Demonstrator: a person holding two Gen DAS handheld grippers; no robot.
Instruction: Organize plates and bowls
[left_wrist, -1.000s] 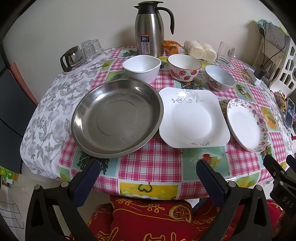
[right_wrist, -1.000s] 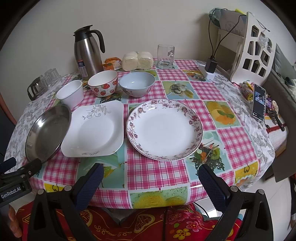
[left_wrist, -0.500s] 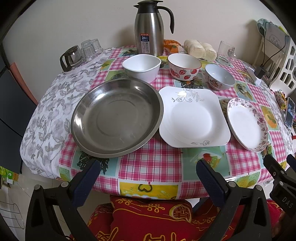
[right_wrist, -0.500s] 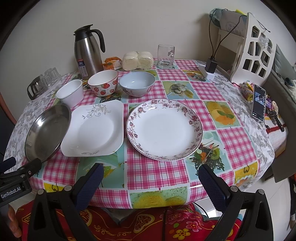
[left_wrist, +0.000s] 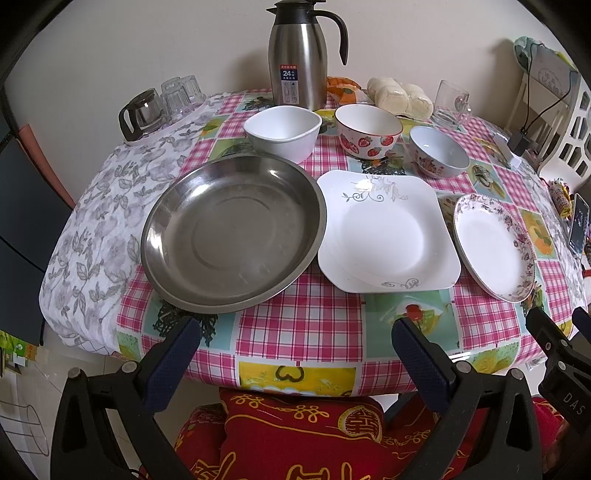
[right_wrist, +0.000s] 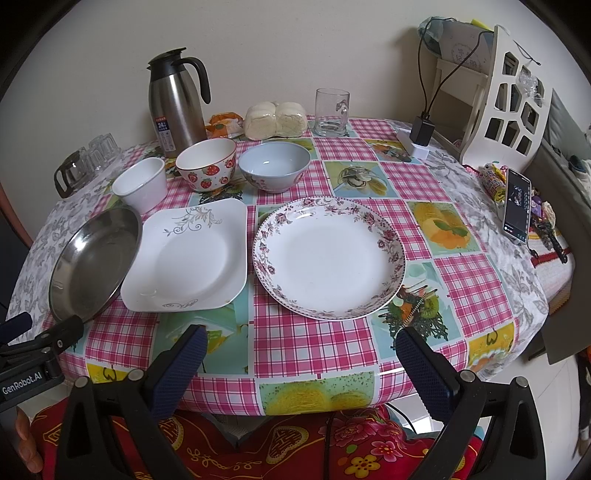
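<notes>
Left hand-held gripper and right hand-held gripper both hang released and empty at the near edge of the checked-cloth surface, jaws spread wide, touching nothing. Directly ahead of the left one lies the steel pan, with the square white plate just right of it, rims touching; the floral round plate sits directly ahead of the right one, near but apart from the square plate. Beyond the plates, farther from both: white bowl, strawberry bowl, blue bowl in a row, then a steel thermos jug and a glass mug at the far edge.
</notes>
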